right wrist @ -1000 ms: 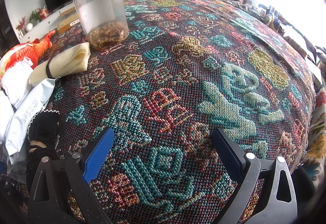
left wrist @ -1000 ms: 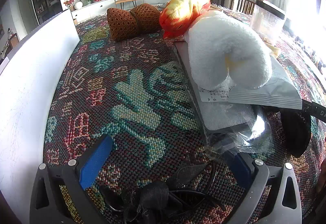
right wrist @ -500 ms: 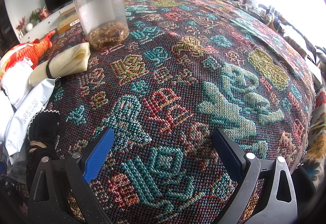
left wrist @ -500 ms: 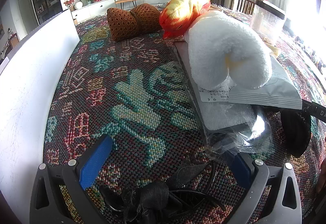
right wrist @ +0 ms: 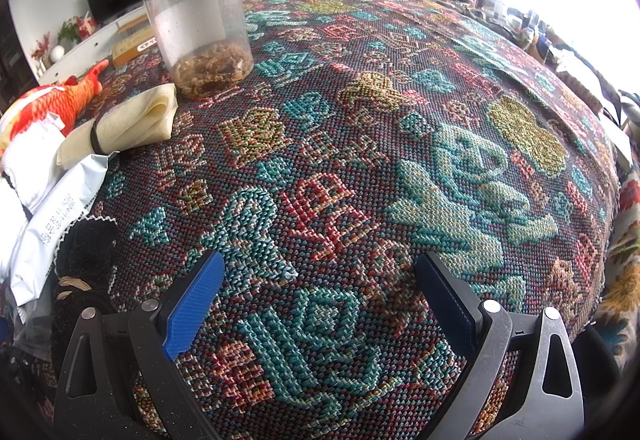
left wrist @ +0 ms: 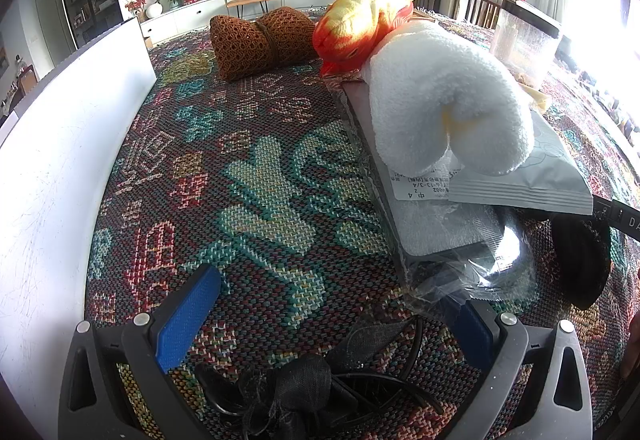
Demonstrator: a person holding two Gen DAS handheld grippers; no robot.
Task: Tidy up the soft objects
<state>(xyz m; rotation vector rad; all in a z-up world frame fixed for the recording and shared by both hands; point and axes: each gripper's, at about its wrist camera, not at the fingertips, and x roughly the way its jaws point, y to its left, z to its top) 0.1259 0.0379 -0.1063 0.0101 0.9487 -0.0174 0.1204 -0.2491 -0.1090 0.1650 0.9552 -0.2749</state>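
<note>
Over patterned cloth [right wrist: 360, 143]: left gripper [left wrist: 332, 320] and right gripper [right wrist: 320, 288] fingers spread wide, holding nothing.

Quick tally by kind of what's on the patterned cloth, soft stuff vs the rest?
Soft rolls and toys: 4 (brown knit bundle, fish plush, white towel, cream cloth roll)
Flat packets: 2 (grey pouch, labelled packet)
Jars: 1 (clear jar)
Black fabric items: 2 ()
Total: 9
</note>
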